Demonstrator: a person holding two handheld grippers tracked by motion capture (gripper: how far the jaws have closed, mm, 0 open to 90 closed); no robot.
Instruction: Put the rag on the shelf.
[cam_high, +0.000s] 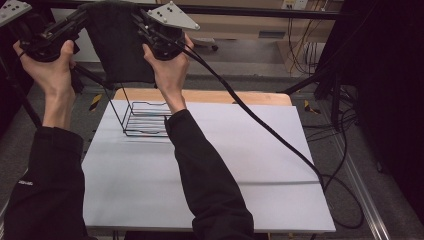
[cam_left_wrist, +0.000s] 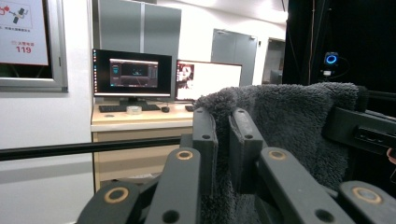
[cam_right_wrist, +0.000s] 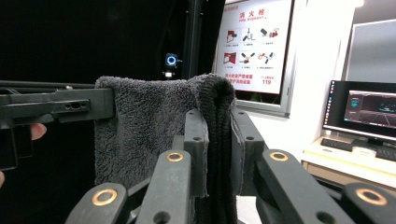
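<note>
A dark grey fluffy towel (cam_high: 120, 45) hangs spread in the air above the far left of the table, held by its two top corners. My left gripper (cam_high: 82, 17) is shut on the left corner, my right gripper (cam_high: 137, 20) on the right corner. In the left gripper view the jaws (cam_left_wrist: 223, 126) pinch a fold of the towel (cam_left_wrist: 280, 121), with the other gripper (cam_left_wrist: 359, 130) at the far edge. In the right gripper view the jaws (cam_right_wrist: 218, 128) clamp the towel (cam_right_wrist: 140, 126), and the other gripper (cam_right_wrist: 56, 107) grips its far corner.
A black wire rack (cam_high: 145, 120) stands on the white table (cam_high: 225, 165) below the towel, partly behind the right forearm. A thick black cable (cam_high: 280, 135) trails across the table's right half. A desk with monitors (cam_left_wrist: 133, 74) is beyond.
</note>
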